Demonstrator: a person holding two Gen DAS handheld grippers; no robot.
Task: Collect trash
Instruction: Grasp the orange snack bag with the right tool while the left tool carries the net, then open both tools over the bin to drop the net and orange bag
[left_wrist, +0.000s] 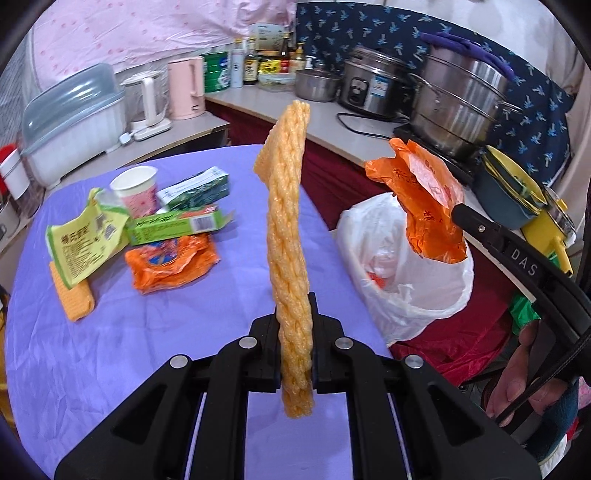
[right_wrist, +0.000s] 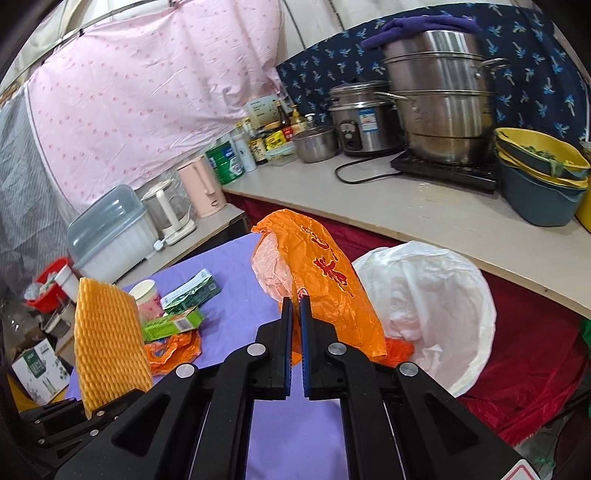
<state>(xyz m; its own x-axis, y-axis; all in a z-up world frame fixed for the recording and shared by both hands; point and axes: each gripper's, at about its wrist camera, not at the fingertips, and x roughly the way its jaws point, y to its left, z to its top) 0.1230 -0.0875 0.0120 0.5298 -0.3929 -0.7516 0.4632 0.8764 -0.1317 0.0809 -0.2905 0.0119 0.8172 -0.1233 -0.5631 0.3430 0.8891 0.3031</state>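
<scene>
With the left gripper (left_wrist: 295, 354) pinching the foam net (left_wrist: 288, 236) and the right gripper (right_wrist: 296, 317) the orange bag (right_wrist: 328, 280), either floppy piece could miss the white bin bag (left_wrist: 406, 266) off the counter's right edge.

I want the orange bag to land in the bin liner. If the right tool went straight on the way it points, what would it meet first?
Probably the white bin liner: the right tool, shut on the orange bag, points toward its near rim, though depth is unclear.

1. "DAS" in pale capitals stands on the black arm of my right gripper (left_wrist: 458, 212), right of my left jaws.
2. Red characters on the crumpled orange plastic bag (right_wrist: 332, 273) ahead of my right jaws are unreadable to me.
</scene>
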